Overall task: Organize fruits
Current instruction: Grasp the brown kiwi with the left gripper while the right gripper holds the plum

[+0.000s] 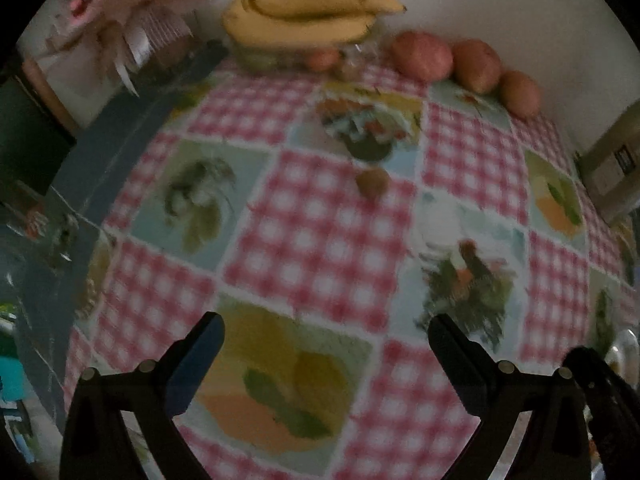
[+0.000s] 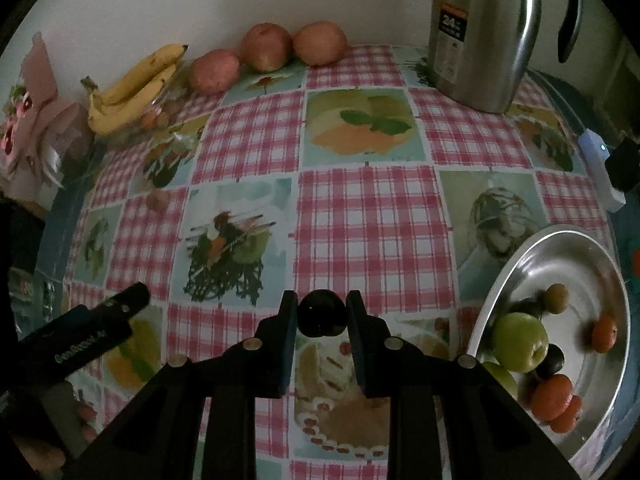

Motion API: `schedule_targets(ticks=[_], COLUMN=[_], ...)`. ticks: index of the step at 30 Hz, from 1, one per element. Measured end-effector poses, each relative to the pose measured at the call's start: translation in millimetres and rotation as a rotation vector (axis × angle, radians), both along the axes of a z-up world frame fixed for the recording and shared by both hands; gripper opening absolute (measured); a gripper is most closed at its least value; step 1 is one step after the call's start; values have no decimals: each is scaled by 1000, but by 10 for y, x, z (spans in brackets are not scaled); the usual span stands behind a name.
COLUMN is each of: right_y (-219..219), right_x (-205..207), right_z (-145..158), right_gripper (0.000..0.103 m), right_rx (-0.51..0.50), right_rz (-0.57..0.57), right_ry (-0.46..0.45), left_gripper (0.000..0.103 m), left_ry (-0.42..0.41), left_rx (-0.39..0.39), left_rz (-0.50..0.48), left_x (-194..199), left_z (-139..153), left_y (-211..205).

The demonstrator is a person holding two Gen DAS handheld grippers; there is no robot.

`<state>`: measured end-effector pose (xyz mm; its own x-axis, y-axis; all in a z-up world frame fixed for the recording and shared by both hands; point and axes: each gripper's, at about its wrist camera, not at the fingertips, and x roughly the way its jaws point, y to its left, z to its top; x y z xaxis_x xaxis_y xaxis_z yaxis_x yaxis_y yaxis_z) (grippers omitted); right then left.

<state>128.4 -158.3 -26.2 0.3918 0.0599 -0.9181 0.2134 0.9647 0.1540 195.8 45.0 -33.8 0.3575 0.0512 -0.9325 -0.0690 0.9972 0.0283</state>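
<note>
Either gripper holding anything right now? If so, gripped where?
The right gripper holds a dark round fruit, pinched across its two sides between the fingertips, above the tablecloth. The left gripper is open and holds nothing.

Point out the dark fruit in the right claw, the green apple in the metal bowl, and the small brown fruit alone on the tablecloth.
dark fruit (image 2: 321, 318): right wrist view, its front face between the claw fingers.
green apple (image 2: 519, 341): right wrist view, middle of its skin.
small brown fruit (image 1: 373, 182): left wrist view, its centre.
</note>
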Motion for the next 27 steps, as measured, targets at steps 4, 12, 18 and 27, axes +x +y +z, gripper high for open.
schedule_targets(ticks=[4, 12, 18, 27], right_y=[-65, -250, -318, -347], right_x=[78, 203, 253, 270], right_z=[-60, -234, -318, -370], right_gripper=[25, 25, 25, 25], right_rx=[27, 47, 64, 79], right_rz=[0, -26, -31, -34], right_ry=[6, 30, 43, 47], left_gripper=[103, 91, 79, 45], left_ry=[-14, -5, -1, 47], left_rx=[-16, -16, -12, -39], left_rz=[23, -55, -96, -150], left_x=[168, 561, 792, 984], left_z=[-31, -69, -68, -202], left_y=[179, 200, 101, -159])
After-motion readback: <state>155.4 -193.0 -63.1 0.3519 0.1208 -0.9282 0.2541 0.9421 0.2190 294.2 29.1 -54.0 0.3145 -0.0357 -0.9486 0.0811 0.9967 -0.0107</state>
